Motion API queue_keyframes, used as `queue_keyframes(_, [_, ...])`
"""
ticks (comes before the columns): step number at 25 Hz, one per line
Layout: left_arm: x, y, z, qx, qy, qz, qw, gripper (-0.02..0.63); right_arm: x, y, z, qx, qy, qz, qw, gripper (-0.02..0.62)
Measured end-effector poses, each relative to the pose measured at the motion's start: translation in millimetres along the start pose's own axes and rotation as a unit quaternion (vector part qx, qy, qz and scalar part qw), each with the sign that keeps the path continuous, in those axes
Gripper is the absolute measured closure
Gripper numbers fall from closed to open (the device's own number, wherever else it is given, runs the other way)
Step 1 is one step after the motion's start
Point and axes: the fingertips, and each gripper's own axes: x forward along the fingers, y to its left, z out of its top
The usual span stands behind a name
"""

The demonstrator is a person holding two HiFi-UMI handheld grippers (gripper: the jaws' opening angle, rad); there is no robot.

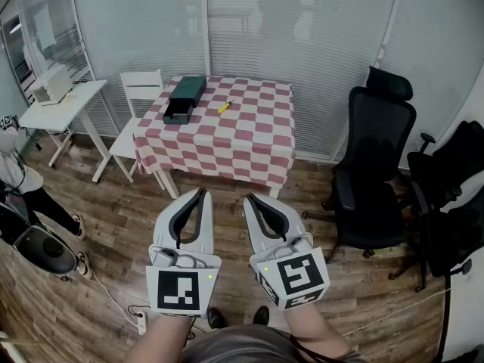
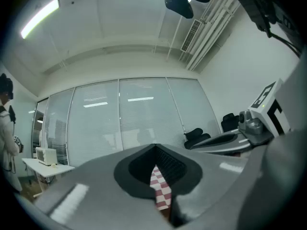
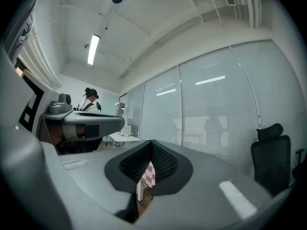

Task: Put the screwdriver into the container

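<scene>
A wooden floor (image 1: 113, 225) runs to frosted glass walls (image 1: 151, 21) at the far side of the room. In the middle stands the table (image 1: 227, 138), covered by a red-and-white checked cloth. Two black office chairs (image 1: 374, 165) stand to its right. A white chair (image 1: 142, 89) is pushed up at its left edge, and further left is a white side table (image 1: 68, 104) carrying a white appliance (image 1: 50, 85). A person (image 1: 19, 176) stands at the left border of the head view.

Low in the head view the left gripper (image 1: 202, 193) and the right gripper (image 1: 249, 199) are held side by side and level over the floor. Both point toward the table and are short of its near edge. The left gripper's fingers (image 2: 96, 186) are clenched tip to tip with nothing between them. Only a sliver of the checked cloth shows through the slot below the tips. The right gripper's fingers (image 3: 216, 186) are likewise clenched and empty, and the same cloth shows through their slot.

The dark green container (image 1: 185, 97) sits at the table's far left corner, with its open tray end toward the viewer. The yellow screwdriver (image 1: 224, 107) lies on the cloth just to the right of the container, not touching it. It is well apart from both pairs of fingers, ahead of them across the table.
</scene>
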Motion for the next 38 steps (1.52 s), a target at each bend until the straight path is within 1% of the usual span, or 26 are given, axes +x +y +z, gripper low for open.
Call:
queue_keyframes(8, [6.0, -17.4, 2.3, 0.005, -0.009, -0.001, 0.9999, 0.606, -7.2, -13.1, -2.3, -0.001, -0.007, 0.003, 1.0, 0.572])
queue_keyframes(12, [5.2, -30.1, -4.5, 0.0, 0.003, 0.004, 1.0, 0.606, -15.9, -19.1, -7.7, 0.012, -0.011, 0.016, 1.0, 0.571])
queue_keyframes(15, [5.6, -41.5, -8.0, 0.013, 0.014, 0.001, 0.9998, 0.606, -21.1, -24.8, -11.2, 0.017, -0.008, 0.025, 0.999, 0.557])
queue_keyframes(19, [9.7, -59.7, -10.7, 0.028, 0.022, -0.003, 0.9994, 0.606, -29.9, -38.0, -16.1, 0.026, -0.004, 0.031, 0.999, 0.56])
queue_keyframes(24, [15.7, -70.3, -21.0, 0.036, 0.037, -0.007, 0.9986, 0.606, -29.5, -44.4, -39.4, 0.047, 0.014, 0.04, 0.998, 0.571])
queue_keyframes(28, [20.9, -67.2, -36.2, 0.029, 0.054, -0.007, 0.9981, 0.606, -18.9, -47.8, -49.4, 0.052, 0.025, 0.045, 0.997, 0.571])
queue_keyframes(31, [29.5, -57.2, -48.4, 0.011, 0.062, -0.003, 0.998, 0.606, -5.3, -53.6, -58.7, 0.054, 0.041, 0.04, 0.997, 0.571])
queue_keyframes(34, [47.8, -37.9, -59.6, -0.004, 0.058, -0.001, 0.9983, 0.606, 19.6, -60.9, -63.6, 0.051, 0.045, 0.031, 0.997, 0.571])
queue_keyframes(38, [85.1, -1.6, -69.2, -0.006, 0.045, -0.007, 0.999, 0.606, 69.1, -71.7, -59.4, 0.04, 0.043, 0.019, 0.998, 0.571])
